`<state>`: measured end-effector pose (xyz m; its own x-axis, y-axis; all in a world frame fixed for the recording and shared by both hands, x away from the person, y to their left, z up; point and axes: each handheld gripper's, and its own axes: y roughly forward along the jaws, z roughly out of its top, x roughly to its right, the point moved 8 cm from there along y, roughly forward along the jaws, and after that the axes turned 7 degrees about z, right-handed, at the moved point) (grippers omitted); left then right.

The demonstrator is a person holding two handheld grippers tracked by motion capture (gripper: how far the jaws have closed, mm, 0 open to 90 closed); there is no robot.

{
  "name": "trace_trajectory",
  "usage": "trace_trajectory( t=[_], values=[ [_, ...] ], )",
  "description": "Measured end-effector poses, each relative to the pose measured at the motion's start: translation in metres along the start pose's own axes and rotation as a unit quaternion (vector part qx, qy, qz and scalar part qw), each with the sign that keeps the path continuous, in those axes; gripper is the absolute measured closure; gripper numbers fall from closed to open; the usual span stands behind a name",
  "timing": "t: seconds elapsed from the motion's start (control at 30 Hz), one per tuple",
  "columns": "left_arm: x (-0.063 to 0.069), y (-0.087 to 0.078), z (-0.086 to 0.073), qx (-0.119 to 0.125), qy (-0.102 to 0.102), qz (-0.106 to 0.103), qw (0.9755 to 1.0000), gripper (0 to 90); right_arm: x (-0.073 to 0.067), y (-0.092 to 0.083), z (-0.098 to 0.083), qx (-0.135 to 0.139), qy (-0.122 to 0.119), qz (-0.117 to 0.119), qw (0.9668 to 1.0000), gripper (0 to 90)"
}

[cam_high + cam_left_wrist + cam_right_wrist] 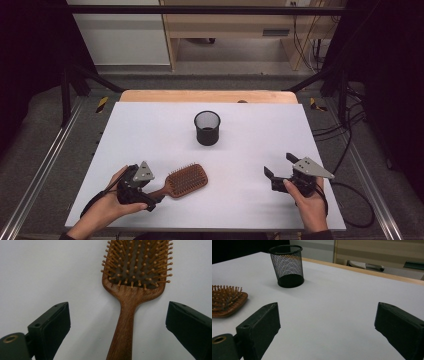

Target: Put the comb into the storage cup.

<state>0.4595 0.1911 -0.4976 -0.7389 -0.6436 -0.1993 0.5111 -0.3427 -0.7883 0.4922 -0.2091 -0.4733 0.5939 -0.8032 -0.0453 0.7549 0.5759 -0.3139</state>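
A wooden paddle hairbrush (184,181) lies bristles up on the white table top, its handle pointing toward the near left. My left gripper (150,196) is open around that handle: in the left gripper view the brush handle (125,325) runs up between the two spread jaws without touching them. A black mesh cup (207,128) stands upright and empty at the table's middle rear. My right gripper (278,166) is open at the near right, nothing between its jaws; the right gripper view looks across at the cup (287,265) and the brush head (225,300).
The white table top (150,130) has a wooden strip (207,96) along its far edge. Metal rails run down both sides and cables lie on the floor at the right. Wooden furniture stands behind the table.
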Motion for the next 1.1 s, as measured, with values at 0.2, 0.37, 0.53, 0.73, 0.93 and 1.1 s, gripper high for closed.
trace_trajectory(
  t=[0.2,0.37,0.53,0.73,0.93,1.1],
  values=[
    [0.004,0.013,-0.004,-0.023,0.018,-0.021,0.9993,14.7,0.000,0.002,-0.002,-0.006,-0.001,0.003,1.0000,6.4],
    [0.002,0.017,-0.005,-0.031,0.020,-0.033,0.9988,21.5,0.000,0.002,-0.003,-0.006,0.003,0.004,1.0000,6.5],
    [0.005,0.015,-0.004,-0.045,0.035,-0.051,0.9970,34.2,0.000,0.003,-0.003,-0.007,0.004,0.006,1.0000,6.9],
    [0.008,0.015,-0.004,-0.070,0.046,-0.064,0.9944,50.2,0.000,0.003,-0.003,-0.006,0.005,0.007,0.9999,7.2],
    [0.010,0.018,-0.004,-0.086,0.061,-0.065,0.9923,57.1,-0.001,0.004,-0.004,-0.009,0.008,0.010,0.9999,7.2],
    [0.010,0.022,-0.006,-0.101,0.067,-0.067,0.9903,62.4,-0.001,0.004,-0.004,-0.009,0.009,0.011,0.9999,7.2]
  ],
)
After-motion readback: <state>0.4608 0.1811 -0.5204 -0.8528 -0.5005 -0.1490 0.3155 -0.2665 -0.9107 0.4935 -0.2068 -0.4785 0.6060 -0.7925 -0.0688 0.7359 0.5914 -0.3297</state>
